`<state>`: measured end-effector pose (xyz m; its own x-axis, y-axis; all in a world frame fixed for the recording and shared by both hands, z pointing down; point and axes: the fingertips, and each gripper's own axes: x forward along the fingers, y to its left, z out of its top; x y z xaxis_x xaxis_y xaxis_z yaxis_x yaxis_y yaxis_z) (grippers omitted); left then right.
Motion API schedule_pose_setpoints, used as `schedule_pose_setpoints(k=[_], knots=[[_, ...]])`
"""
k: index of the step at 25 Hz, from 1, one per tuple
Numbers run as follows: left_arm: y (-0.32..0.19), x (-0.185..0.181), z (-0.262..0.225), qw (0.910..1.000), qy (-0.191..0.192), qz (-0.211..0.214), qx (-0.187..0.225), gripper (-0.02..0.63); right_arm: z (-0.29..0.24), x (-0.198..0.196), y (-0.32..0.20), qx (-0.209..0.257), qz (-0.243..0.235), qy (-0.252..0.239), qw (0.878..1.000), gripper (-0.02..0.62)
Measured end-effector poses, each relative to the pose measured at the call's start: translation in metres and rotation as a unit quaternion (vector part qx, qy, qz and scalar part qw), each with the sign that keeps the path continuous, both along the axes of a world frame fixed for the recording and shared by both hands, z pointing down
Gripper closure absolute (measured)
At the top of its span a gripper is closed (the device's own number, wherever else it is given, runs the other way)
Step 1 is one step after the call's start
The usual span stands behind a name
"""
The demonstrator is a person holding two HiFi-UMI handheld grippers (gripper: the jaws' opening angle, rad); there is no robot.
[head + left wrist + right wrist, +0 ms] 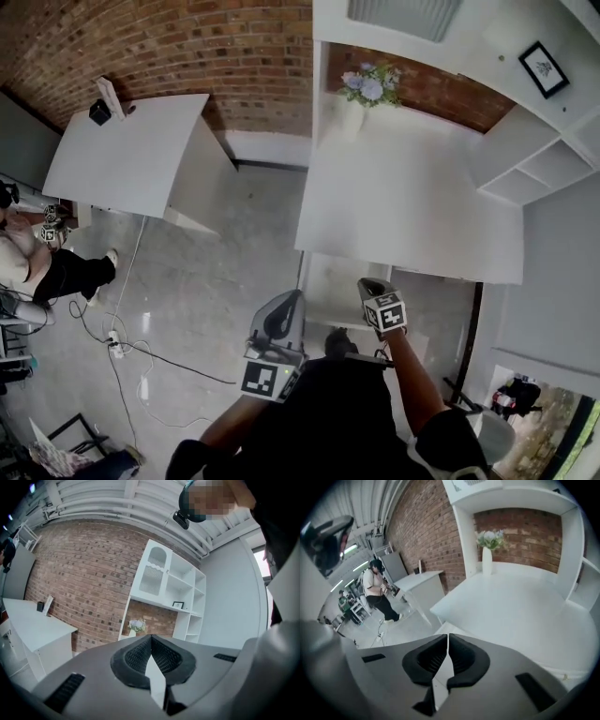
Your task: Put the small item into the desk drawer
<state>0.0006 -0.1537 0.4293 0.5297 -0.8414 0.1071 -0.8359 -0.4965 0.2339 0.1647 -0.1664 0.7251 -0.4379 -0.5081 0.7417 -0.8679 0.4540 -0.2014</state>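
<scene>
The white desk [412, 206] fills the right of the head view, with a vase of flowers [361, 98] at its back. Below its near edge lies a white unit [333, 281]; I cannot tell if it is a drawer. No small item shows in any view. My left gripper [284, 307] is held low before the body, left of that unit, its jaws shut and empty [151, 638]. My right gripper [368, 286] hovers just short of the desk's near edge, pointing over the desktop [511, 602]. Its jaws [448, 637] are shut with nothing between them.
A second white desk [131, 155] stands at the left and carries a small black object [99, 112]. A person [42, 262] stands at the far left. Cables [122, 347] trail on the grey floor. White shelves [534, 169] rise at the desk's right, with a framed picture [543, 68].
</scene>
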Motion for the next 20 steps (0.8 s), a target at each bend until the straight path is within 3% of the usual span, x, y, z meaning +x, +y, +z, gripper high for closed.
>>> schedule_pose_setpoints(k=[6,13,16,20], knots=[[0.000,-0.002,-0.019,0.9997,0.007,0.007,0.020,0.581,-0.107,0.008,-0.011,0.110,0.068,-0.044,0.991,0.580],[0.007,-0.004,-0.030,0.9994,0.024,0.007,0.026,0.581,-0.232,0.015,0.016,0.247,0.137,-0.077,0.956,0.580],[0.008,-0.004,-0.030,0.9993,0.028,0.008,0.025,0.581,-0.268,0.007,0.033,0.283,0.150,-0.091,0.943,0.580],[0.013,0.000,-0.022,0.9996,0.021,0.012,0.017,0.581,-0.283,-0.006,0.053,0.299,0.146,-0.095,0.938,0.580]])
